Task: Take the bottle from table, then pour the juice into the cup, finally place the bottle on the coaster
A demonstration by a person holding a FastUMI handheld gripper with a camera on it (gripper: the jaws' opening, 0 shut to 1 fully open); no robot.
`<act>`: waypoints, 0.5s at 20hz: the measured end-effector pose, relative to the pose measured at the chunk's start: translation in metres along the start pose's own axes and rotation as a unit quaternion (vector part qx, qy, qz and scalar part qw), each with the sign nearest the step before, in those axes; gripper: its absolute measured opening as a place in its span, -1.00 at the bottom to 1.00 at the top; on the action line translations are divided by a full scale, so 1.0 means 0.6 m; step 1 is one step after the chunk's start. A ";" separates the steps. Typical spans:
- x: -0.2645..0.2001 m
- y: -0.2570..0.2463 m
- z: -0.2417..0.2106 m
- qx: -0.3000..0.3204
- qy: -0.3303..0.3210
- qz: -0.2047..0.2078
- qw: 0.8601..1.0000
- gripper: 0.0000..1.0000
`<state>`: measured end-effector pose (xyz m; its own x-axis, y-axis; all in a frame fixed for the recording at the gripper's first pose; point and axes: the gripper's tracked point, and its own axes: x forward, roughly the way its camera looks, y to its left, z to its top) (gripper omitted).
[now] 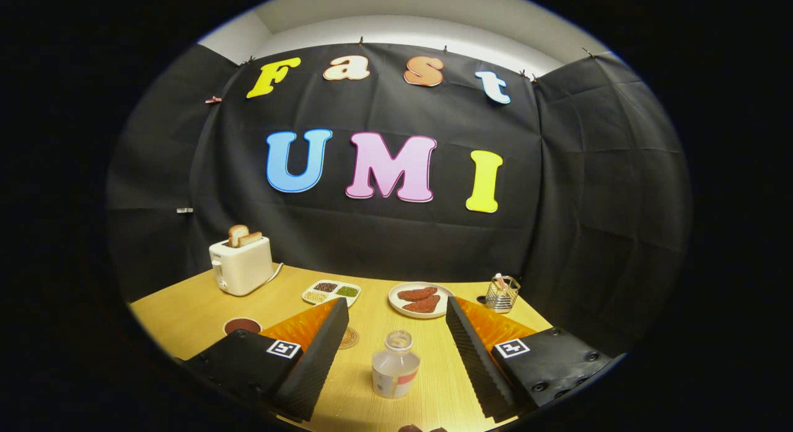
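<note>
On the far left of the table (186,314) stands a white toaster (241,266) with two slices of bread in its slots. Nearer to me, just beyond my left finger (319,351), sits a dark round cup (242,325); I cannot tell what it contains. Just past the inner edge of that finger lies a small patterned coaster (349,338), bare. Behind it is a sectioned dish (331,292) of seeds or grains. My gripper (393,351) is spread wide, both fingers clear of everything. Between them, roughly centred and a little nearer the left one, stands the bottle (395,373): upright, long axis vertical, open neck pointing straight up, no cap visible, label around the lower body. The liquid level is not readable. I judge the task to be at its first step: the bottle is not yet grasped, the pour is not yet made, the coaster is unoccupied. All three steps remain. Beyond the bottle is a plate (421,300) carrying reddish-brown pieces. Right of my right finger (471,351), a wire holder (502,293) stands by the wall.
</note>
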<state>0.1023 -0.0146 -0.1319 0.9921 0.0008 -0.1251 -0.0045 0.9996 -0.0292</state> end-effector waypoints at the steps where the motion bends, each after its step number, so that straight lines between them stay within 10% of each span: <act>1: 0.010 -0.001 -0.015 0.000 0.003 0.004 1.000 0.94; 10: 0.063 0.005 -0.145 0.022 0.049 0.023 0.998 0.95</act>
<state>0.1292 -0.0144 -0.2228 0.9740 0.0457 -0.2221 -0.0418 0.9989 0.0220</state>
